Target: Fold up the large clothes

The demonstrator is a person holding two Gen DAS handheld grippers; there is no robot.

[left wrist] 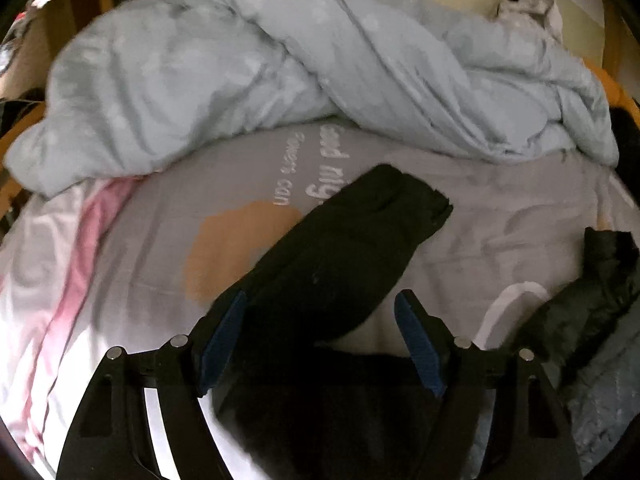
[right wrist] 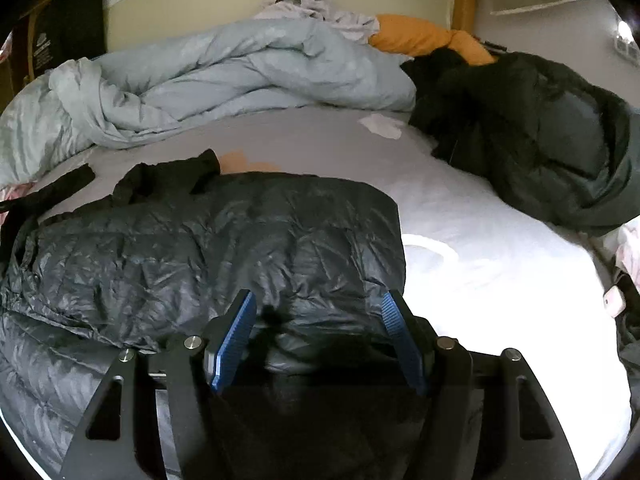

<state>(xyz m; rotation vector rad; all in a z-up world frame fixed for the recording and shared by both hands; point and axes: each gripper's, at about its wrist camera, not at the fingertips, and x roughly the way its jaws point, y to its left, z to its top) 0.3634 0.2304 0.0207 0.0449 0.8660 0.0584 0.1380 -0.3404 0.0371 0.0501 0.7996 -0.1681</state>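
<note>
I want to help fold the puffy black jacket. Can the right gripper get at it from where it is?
Probably yes. The right gripper is open and sits right over the near edge of the puffy black jacket, which lies spread on the bed sheet. Nothing lies between them.

Jacket (right wrist: 208, 248) lies on bed (right wrist: 480, 240), duvet (right wrist: 240, 72) bunched behind it.

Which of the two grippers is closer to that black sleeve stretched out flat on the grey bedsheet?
Left. The left gripper is right over the black sleeve, jaws open astride it. The right gripper is over the shiny dark quilted puffer jacket body, away from that sleeve.
</note>
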